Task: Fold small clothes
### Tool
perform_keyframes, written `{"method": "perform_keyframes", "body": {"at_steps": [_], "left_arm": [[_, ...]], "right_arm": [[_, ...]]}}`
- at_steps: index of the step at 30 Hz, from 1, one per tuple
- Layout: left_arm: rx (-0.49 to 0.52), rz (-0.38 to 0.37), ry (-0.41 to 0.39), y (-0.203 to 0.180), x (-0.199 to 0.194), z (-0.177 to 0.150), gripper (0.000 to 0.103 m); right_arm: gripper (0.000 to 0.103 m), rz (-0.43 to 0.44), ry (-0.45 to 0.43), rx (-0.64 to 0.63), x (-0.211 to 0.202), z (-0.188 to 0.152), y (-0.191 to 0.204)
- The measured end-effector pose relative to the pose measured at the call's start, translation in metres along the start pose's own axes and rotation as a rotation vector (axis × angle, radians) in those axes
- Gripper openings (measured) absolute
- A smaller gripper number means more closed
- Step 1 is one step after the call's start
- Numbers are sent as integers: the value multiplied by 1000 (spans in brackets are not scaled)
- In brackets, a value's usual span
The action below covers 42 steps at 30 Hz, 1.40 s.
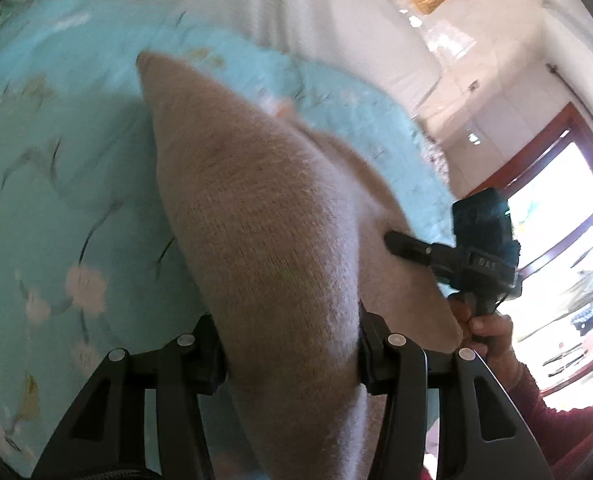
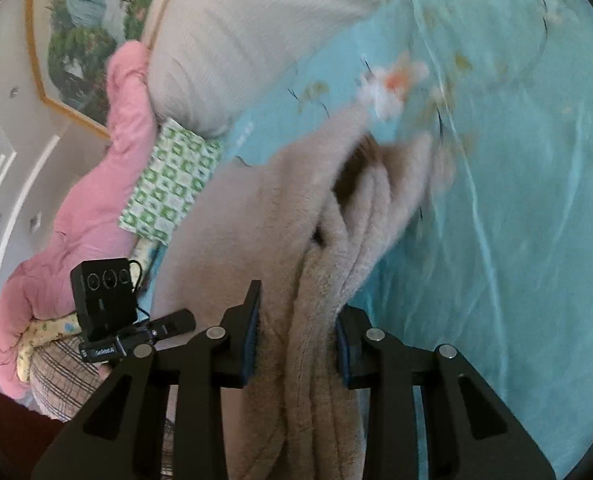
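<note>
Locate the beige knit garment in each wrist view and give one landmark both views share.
Left wrist: beige knit garment fills the centre, bunched between the left gripper jaws.
Right wrist: centre to bottom, in folds between the right gripper jaws.
Shared landmark: turquoise floral bedspread.

- A home bedroom: a bed (image 2: 516, 240) spread with a turquoise floral sheet.
- A pink quilt (image 2: 92, 200) and a green-patterned pillow (image 2: 168, 188) are heaped at the bed's edge.
- A gold-framed landscape painting (image 2: 84, 32) hangs on the wall.
- A red-framed window (image 1: 556, 208) lets in daylight.
</note>
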<state>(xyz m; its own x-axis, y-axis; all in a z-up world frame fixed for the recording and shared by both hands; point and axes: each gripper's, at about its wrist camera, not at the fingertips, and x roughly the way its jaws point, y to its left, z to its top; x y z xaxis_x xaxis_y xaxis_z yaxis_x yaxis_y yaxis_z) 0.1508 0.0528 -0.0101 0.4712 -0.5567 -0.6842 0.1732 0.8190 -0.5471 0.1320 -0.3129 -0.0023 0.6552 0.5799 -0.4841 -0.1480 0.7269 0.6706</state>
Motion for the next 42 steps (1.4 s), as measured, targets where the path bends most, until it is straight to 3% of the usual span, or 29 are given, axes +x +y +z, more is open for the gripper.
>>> {"method": "perform_keyframes", "body": {"at_steps": [3,8,11,14,20,21,24,25,28,31,38,42], "left_arm": [[-22,5,0,9,2,-7,66],[-32,25,-19,13,-12,-4,73],[-39,57,-60,18,-27,8,77],[-86,96,-93,26,-31,30,78],[-168,212,-84,44,-12,69,78],[-168,238,-73,45,-6,73,75],[-149,283,-30,50,9,80,44],[-143,297,-28,48,12,81,44],[-77,375,-21,35,25,82,43],[-43,415,-19,36,29,75,44],[-1,377,-78,15,-15,53,47],[54,333,-115,-9,-54,7,54]], "right_arm": [[38,-58,18,28,4,-6,-6],[56,-162,1,-6,-15,2,5],[58,-222,-75,-24,-32,14,13],[58,-227,-105,-42,-33,31,23],[39,-263,-36,-56,6,56,32],[16,-284,-3,-48,16,59,26],[11,-288,-19,-66,14,63,24],[9,-291,-50,-81,5,68,26],[9,-340,-61,-107,1,76,24],[9,-397,8,-100,20,69,7],[22,-357,-61,-28,-11,47,13],[22,-328,-115,-48,-51,11,34]]}}
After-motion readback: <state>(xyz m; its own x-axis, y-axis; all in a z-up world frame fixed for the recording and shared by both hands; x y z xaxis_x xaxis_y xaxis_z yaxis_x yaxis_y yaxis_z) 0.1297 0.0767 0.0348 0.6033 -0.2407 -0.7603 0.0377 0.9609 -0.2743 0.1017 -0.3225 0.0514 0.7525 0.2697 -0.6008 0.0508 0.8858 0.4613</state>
